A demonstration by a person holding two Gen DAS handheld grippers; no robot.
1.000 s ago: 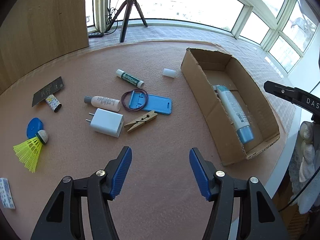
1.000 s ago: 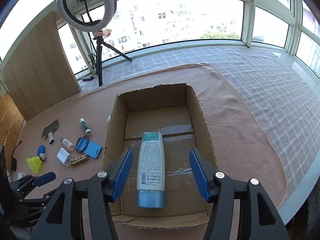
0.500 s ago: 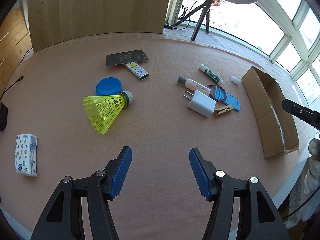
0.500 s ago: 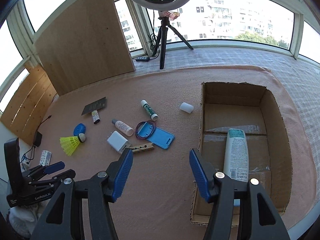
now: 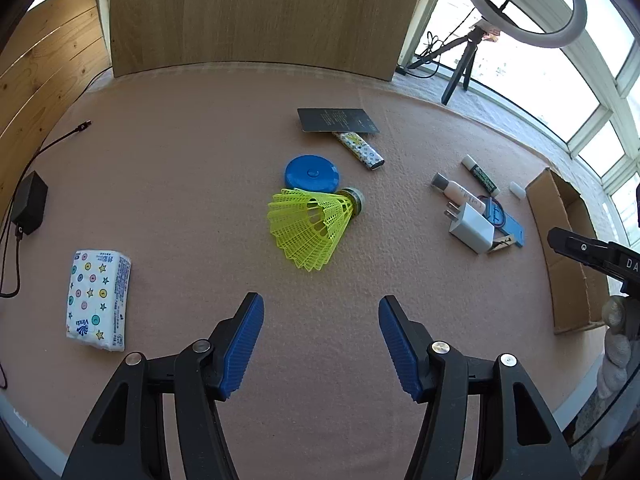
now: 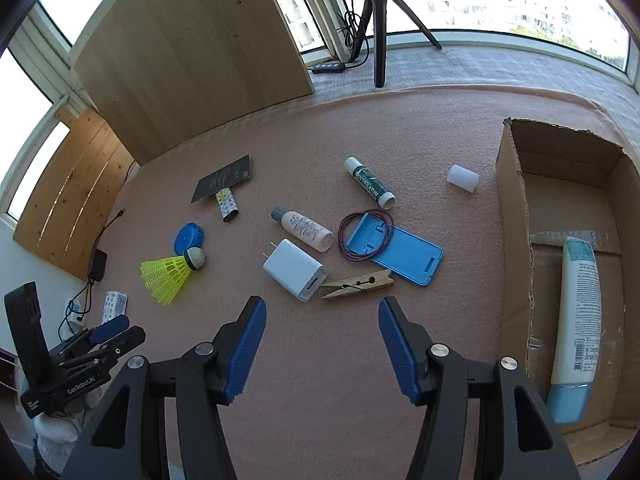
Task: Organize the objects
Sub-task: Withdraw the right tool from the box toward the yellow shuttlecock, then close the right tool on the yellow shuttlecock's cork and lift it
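Both tools gape empty; I'd lower my left tool (image 5: 320, 344) squarely over the yellow shuttlecock (image 5: 312, 232) skirt, squeezing gently.

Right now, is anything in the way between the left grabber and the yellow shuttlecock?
No. Only bare pink mat lies between the open left gripper and the shuttlecock. The blue disc sits behind it.

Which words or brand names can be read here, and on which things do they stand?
"Vinda": tissue pack.
"GenRobot.AI": left tool, on its body.
"DA", cut off: right tool, on its body.
Too small or blurred: black card, lotion tube, glue stick.
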